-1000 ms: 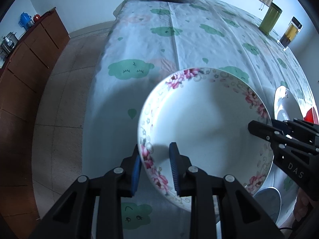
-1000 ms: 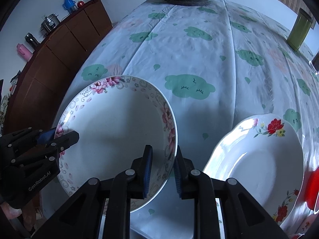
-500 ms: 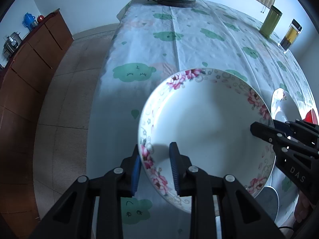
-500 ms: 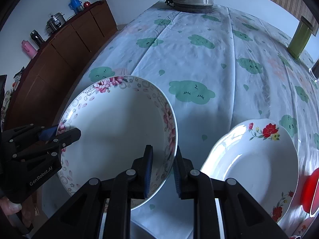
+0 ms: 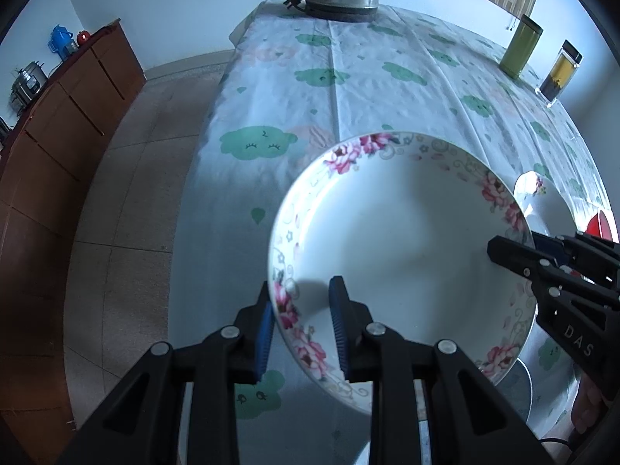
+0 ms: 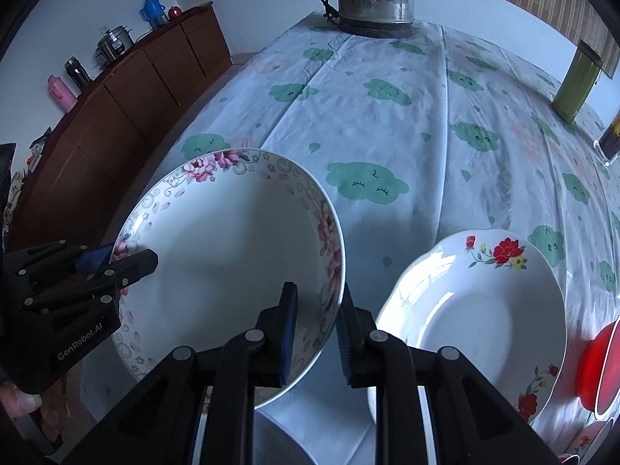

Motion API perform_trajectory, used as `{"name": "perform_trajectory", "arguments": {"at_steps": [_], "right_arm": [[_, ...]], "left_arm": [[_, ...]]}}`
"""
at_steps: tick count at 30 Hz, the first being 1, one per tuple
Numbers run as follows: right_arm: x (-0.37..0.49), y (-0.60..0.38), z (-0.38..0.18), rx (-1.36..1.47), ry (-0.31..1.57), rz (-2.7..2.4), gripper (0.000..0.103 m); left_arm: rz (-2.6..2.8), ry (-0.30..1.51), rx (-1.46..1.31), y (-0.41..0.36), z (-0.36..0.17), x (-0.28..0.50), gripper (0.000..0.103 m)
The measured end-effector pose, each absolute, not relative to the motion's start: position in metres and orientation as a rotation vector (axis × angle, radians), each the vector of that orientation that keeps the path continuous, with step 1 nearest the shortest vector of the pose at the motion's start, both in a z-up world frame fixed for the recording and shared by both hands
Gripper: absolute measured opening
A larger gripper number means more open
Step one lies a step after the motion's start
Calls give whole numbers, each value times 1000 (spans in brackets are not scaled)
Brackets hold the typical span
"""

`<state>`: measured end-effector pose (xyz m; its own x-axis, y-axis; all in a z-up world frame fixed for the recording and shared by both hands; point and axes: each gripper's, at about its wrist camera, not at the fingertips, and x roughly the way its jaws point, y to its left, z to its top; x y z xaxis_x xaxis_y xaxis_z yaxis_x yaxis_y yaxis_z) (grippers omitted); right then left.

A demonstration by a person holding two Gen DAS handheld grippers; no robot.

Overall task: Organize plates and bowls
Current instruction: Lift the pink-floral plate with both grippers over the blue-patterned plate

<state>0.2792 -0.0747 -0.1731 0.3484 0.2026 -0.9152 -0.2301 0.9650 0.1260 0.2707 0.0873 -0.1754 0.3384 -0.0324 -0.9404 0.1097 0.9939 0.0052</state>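
The left hand-held gripper (image 5: 302, 329) and right hand-held gripper (image 6: 316, 333) each pinch opposite rims of the empty white pink-flowered porcelain bowl (image 5: 403, 244); the white red-flowered plate (image 6: 472, 314) on the table (image 6: 387, 116) holds nothing.

Red bowl (image 6: 598, 372) cut by edge

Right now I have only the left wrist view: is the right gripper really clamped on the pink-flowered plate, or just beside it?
Observer: Clamped. The right gripper has one pad inside and one outside the rim of the pink-flowered plate.
Reviewer: And the white sliver behind it?
Observer: A red-flowered plate, lying on the tablecloth, apart from the held one.
Reviewer: Anything on the sideboard that I miss?
Observer: A pink flask stands at the near end of the sideboard.
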Motion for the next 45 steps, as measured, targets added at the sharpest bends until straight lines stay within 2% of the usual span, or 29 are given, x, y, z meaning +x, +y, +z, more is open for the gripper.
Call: {"name": "perform_trajectory", "arguments": {"at_steps": [45], "right_arm": [[199,-94,-147,-43,1117,325,21]], "left_arm": [[-33,1189,52,69,-154,188,26]]}}
